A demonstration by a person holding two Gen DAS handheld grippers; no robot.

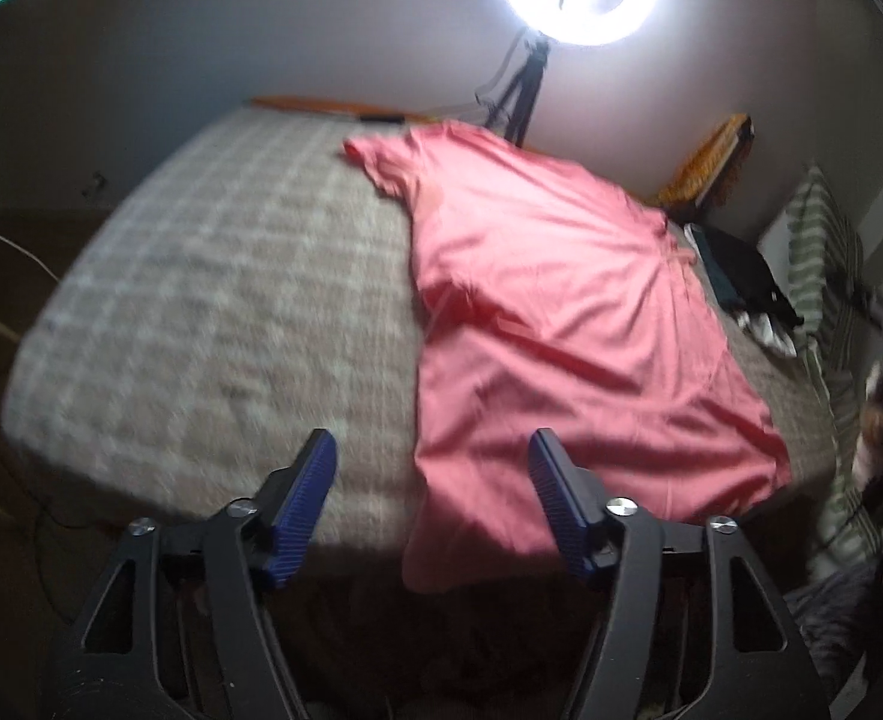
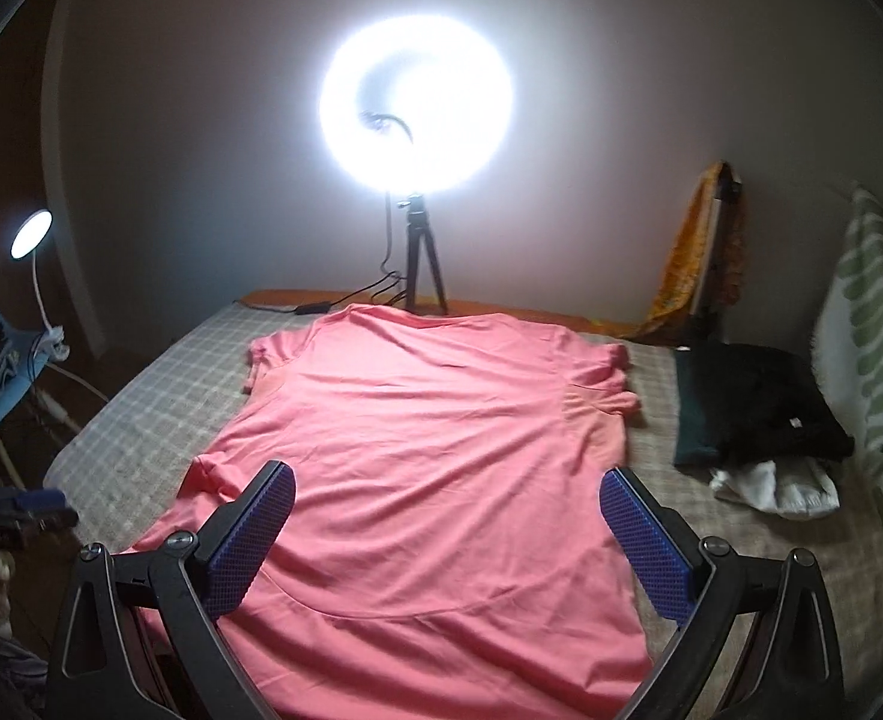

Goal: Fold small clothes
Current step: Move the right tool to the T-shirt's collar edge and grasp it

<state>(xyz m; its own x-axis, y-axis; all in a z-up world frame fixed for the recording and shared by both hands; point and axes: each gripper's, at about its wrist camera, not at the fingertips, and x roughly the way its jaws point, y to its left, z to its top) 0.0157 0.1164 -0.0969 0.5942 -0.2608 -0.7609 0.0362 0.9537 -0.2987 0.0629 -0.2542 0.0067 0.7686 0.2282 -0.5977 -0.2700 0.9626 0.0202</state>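
Note:
A pink T-shirt (image 2: 429, 432) lies spread flat on a checked grey bed cover (image 2: 141, 396), neck toward the far wall, hem toward me. In the left wrist view the same pink T-shirt (image 1: 561, 324) runs along the right side of the bed, its near corner hanging over the edge. My left gripper (image 1: 432, 450) hovers above that near left corner of the hem with its jaws apart and nothing between the blue pads (image 1: 306, 498). My right gripper (image 2: 447, 489) stands open over the lower middle of the shirt, its pads clear of the cloth.
A bright ring light on a tripod (image 2: 417, 120) stands at the far edge of the bed. Folded dark clothes (image 2: 753, 408) and a white garment (image 2: 777, 489) lie right of the shirt. A green-striped cushion (image 2: 879, 360) is at the right, a small desk lamp (image 2: 32, 234) at the left.

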